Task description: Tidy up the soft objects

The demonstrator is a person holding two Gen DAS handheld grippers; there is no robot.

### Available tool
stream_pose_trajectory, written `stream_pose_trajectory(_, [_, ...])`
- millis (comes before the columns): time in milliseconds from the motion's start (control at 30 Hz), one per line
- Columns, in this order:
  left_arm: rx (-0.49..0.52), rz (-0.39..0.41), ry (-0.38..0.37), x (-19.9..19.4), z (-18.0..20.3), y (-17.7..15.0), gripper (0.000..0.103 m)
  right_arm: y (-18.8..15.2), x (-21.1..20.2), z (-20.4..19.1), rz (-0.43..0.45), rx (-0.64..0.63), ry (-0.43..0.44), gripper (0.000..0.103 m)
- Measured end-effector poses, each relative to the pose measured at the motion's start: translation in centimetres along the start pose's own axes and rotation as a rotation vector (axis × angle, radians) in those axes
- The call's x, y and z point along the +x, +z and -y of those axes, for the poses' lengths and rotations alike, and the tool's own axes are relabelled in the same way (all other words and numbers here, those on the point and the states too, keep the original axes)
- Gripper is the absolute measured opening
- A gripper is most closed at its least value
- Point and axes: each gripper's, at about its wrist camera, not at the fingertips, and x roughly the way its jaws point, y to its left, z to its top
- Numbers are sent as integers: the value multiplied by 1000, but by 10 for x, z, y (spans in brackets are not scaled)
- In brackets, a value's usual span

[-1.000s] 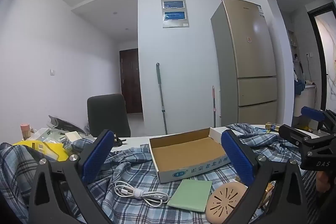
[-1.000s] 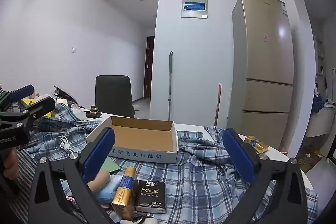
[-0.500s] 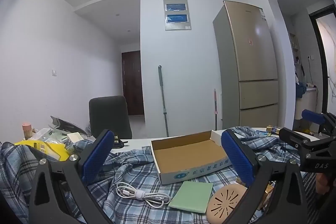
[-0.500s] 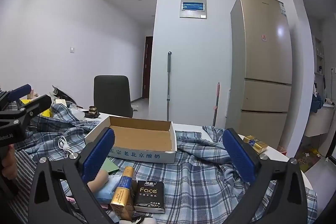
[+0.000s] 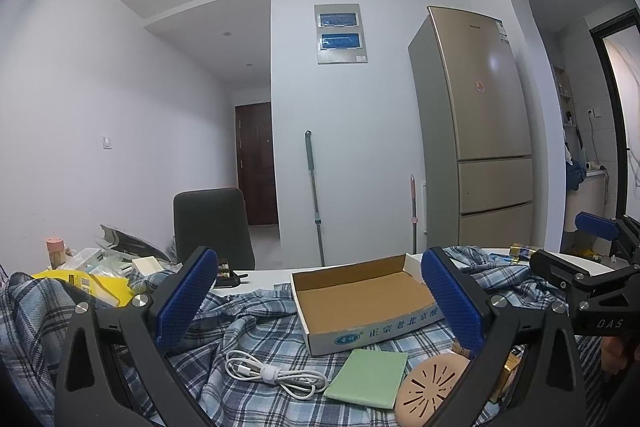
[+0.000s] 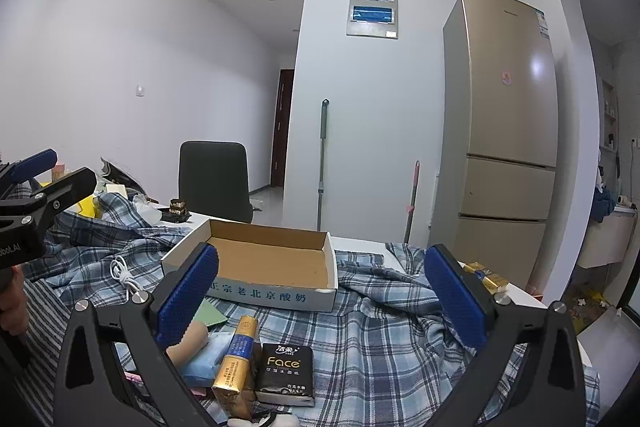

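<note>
We are holding both grippers, left (image 5: 316, 301) and right (image 6: 320, 293), spread apart and empty above the plaid cloth (image 6: 380, 339). Left to right, cable (image 5: 272, 375), green pad (image 5: 368, 371) and tissue pack (image 6: 287, 375) are lying before the empty box (image 6: 272, 263). We are risking snagging the loose cloth or cable and dragging the box if we are closing low.

My pads (image 5: 188, 297) are blue; cloth (image 6: 372, 339) blue-white plaid; box (image 6: 276, 263) brown inside, white outside; pad (image 5: 368, 371) green; cable (image 5: 272, 375) white; tissue pack (image 6: 286, 375) black.
</note>
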Motion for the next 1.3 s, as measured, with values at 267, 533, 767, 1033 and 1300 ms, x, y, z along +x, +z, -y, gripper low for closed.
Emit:
stream_pose_trajectory(267, [-46,37,50,-11,-8,2,103,0,-5,0,19,-1,-7,103])
stream_pose_trajectory(533, [-34,61,35,-16,-8,4,103,1,-6,-6,23,-28,-19,103])
stream_pose_trajectory(767, [-83,9,39,-8,-20,4,103,1,-8,-7,33,-33,-19,103])
stream_pose_trajectory(1033, [-84,-39,44,3,-20,1,103,2,-11,-8,45,-43,-25,103])
stream_pose_trajectory(1300, [-79,-38,42,5,-19,0,103,2,-13,-9,51,-47,-43,103])
